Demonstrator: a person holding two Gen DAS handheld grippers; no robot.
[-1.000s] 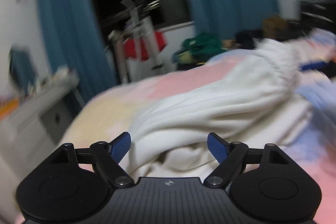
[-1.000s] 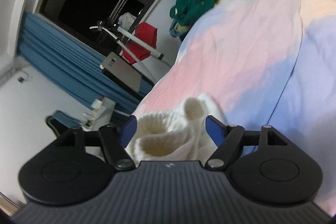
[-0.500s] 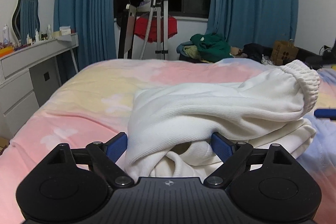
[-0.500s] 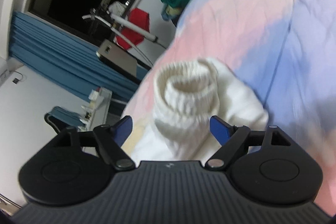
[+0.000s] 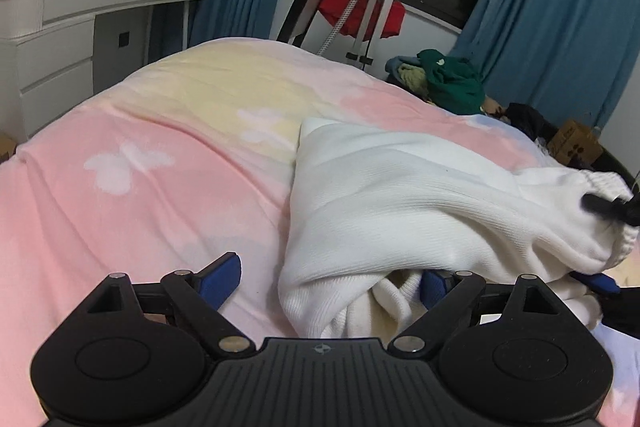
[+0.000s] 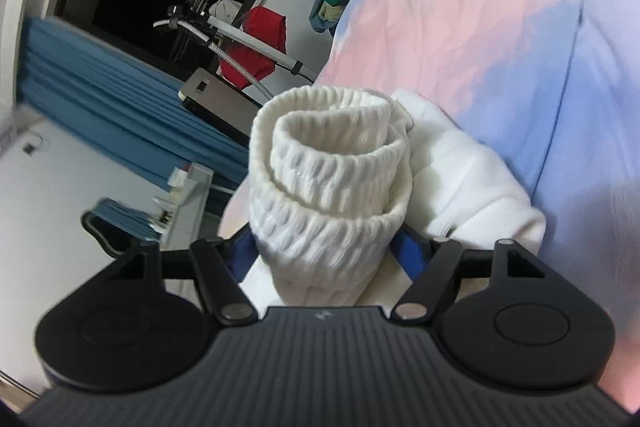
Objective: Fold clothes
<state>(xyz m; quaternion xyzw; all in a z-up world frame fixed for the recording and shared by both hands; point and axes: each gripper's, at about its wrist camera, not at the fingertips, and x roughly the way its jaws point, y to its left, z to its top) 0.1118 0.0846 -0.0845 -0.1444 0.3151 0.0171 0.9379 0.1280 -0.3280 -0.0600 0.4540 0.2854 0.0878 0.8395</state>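
Clamping the sweater's [image 5: 400,195] ribbed cuff [image 6: 328,183], the right hand-held gripper [image 6: 326,255] holds soft, floppy knit; the left hand-held gripper [image 5: 332,279] gapes, hem at 1 o'clock.

Two wrist fisheyes, both low over the bed and close to the same white garment.

The left wrist view sits level behind its jaws, facing across the pastel blanket [image 5: 160,155] toward the window curtains [image 5: 560,7]; the white sweatshirt [image 5: 400,195] lies just ahead, right of the jaw centre. The right wrist view is rolled steeply, pressed near the ribbed cuff [image 6: 328,187] between its jaws. Both views share the sweatshirt, the blanket, the red cloth [image 6: 256,43] on the rack and the green clothes pile [image 5: 452,83].
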